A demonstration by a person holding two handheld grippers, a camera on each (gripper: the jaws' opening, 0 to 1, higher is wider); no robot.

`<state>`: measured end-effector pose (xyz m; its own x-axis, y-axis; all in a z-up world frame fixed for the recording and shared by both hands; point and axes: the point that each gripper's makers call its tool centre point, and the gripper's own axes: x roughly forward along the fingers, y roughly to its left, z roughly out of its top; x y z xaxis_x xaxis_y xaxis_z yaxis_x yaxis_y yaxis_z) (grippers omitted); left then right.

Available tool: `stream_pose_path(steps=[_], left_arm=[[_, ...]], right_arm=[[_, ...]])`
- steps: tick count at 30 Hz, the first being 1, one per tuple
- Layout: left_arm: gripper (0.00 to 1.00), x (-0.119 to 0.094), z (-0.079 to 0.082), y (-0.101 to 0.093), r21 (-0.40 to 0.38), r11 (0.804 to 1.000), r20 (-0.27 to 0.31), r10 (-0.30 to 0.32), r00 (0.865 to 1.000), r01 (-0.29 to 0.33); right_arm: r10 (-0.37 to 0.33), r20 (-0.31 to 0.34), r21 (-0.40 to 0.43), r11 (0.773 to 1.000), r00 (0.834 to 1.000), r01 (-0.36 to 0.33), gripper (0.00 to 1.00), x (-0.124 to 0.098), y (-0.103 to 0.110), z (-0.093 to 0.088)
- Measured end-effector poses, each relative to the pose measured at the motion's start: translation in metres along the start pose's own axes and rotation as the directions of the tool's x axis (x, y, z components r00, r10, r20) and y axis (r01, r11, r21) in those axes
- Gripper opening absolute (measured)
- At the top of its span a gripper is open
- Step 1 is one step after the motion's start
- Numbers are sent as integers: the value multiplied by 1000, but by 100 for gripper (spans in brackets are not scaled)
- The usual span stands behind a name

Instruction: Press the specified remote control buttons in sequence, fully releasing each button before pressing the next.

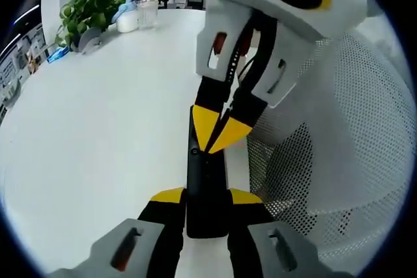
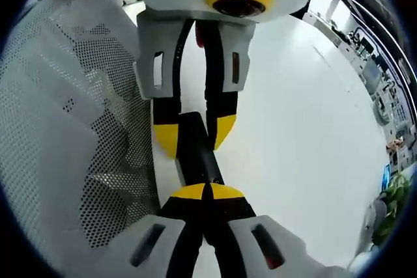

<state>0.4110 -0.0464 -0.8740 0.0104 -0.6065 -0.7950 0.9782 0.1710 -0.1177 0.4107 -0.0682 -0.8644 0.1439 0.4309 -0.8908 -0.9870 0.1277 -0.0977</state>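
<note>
The slim black plastic remote control (image 1: 206,190) lies on the white bench (image 1: 98,135), clamped at its near end between the yellow tips of the left tongs (image 1: 206,195). The right tongs (image 1: 220,133), tips pinched together, bear down on its face. Best to press straight down, steady the body, then lift fully clear before the next button

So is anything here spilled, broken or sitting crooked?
Nothing stands out. The black remote control lies flat on the white table, held at its sides by the left gripper, while the right gripper, jaws together, meets its top face. The potted plant and plastic containers at the far edge stand upright; no spill shows.
</note>
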Motion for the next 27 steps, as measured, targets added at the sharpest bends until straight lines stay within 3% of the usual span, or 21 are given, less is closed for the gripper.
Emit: stream_pose_path(steps=[9,11,14,16,20,27], left_arm=[[18,0,0,0,12,1000,-8,-2,1000,3],[19,0,0,0,12,1000,-8,-2,1000,2],[19,0,0,0,11,1000,-6,0,1000,0],[19,0,0,0,12,1000,-6,1,1000,-1],[19,0,1,0,16,1000,-10,0,1000,0],[19,1,1,-1,30,1000,-13,-1,1000,1]], right_arm=[[0,-9,8,1000,1000,0,0,2,0,-1],[5,0,44,999,1000,-5,0,1,-1,-1],[40,38,171,984,998,-46,0,1,-2,-1],[51,40,194,979,998,-58,0,0,-4,-1],[4,11,177,984,1000,-6,0,1,-10,-5],[29,32,245,969,999,-36,0,2,-14,-3]])
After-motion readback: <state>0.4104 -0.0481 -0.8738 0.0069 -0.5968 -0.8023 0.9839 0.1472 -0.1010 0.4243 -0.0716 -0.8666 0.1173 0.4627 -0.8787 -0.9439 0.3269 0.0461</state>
